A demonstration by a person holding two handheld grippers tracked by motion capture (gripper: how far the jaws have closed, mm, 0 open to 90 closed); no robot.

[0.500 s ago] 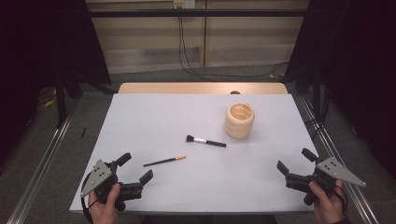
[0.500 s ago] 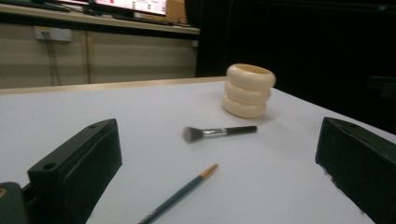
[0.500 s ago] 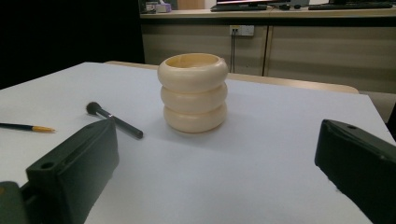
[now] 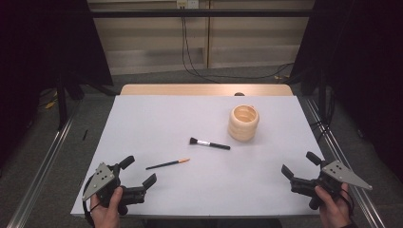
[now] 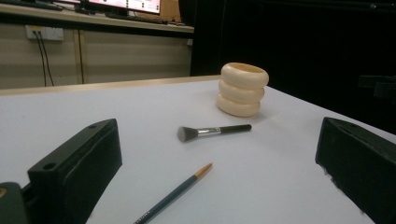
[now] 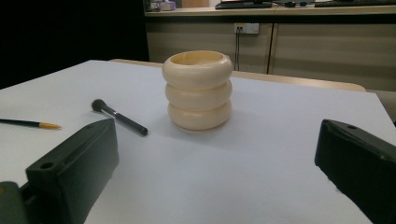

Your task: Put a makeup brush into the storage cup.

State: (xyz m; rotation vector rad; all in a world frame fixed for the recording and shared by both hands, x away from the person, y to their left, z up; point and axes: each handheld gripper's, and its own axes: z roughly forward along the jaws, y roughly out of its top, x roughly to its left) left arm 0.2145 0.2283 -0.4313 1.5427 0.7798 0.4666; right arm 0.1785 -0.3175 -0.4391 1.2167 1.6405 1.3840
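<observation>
A cream ribbed holder (image 4: pixel 244 122) (image 5: pixel 243 88) (image 6: pixel 198 88) stands upright on the white table (image 4: pixel 157 123), right of centre. A black-handled makeup brush (image 4: pixel 209 143) (image 5: pixel 212 131) (image 6: pixel 119 117) lies flat just in front of it. A thin dark brush with an orange end (image 4: pixel 167 164) (image 5: pixel 173 193) (image 6: pixel 29 123) lies nearer the left front. My left gripper (image 4: pixel 139 172) rests open at the front left corner, close to the thin brush, nothing between its jaws. At the front right edge my right gripper (image 4: pixel 300 164) is open too, facing the holder from a distance.
A wooden strip (image 4: pixel 204 90) borders the table's far edge. Metal rails (image 4: pixel 43 166) run along both sides of the table. Cables (image 4: pixel 190 52) hang against the back wall. Wide bare tabletop lies between the two grippers.
</observation>
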